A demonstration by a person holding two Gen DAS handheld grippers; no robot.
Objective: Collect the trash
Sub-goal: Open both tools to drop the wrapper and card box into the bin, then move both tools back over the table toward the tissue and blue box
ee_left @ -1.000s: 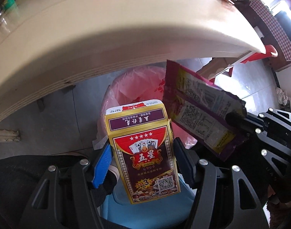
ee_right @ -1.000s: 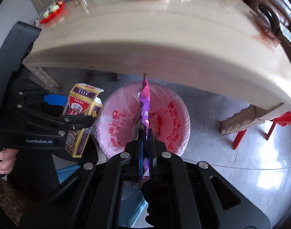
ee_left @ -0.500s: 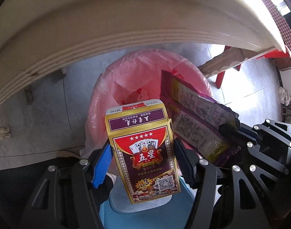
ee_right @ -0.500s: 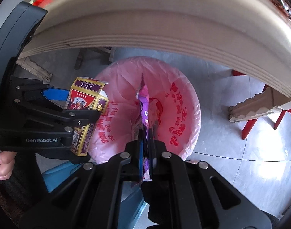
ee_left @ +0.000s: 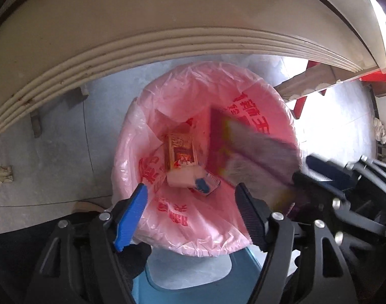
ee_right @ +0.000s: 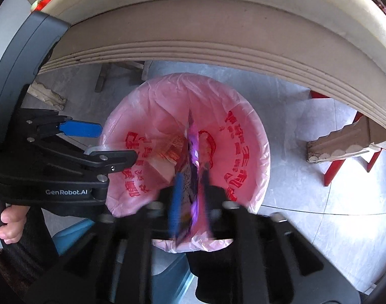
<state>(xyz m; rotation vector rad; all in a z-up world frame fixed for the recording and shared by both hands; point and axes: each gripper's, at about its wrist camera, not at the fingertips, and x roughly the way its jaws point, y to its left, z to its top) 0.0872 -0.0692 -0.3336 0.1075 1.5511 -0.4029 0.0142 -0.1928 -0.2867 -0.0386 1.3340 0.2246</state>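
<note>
A bin lined with a pink bag (ee_left: pixel 258 116) stands on the floor under the table edge; it also shows in the right wrist view (ee_right: pixel 243 136). My left gripper (ee_left: pixel 193 200) is open and empty above the bin's near rim. The playing-card box (ee_left: pixel 181 149) lies inside the bin beside other trash. My right gripper (ee_right: pixel 190 190) is blurred, its jaws parted a little around the purple snack wrapper (ee_right: pixel 193 152), which hangs over the bin. The wrapper (ee_left: pixel 253 157) is blurred in the left wrist view too.
The cream table edge (ee_left: pixel 167 40) arches over the bin. A blue stool (ee_left: pixel 193 278) sits just below the grippers. A carved table leg (ee_right: pixel 345 141) and a red stool (ee_right: pixel 345 162) stand to the right on the grey tile floor.
My left gripper opened and the card box dropped into the bin. My right gripper's jaws have parted and the wrapper is blurred with motion. Both grippers came lower over the bin.
</note>
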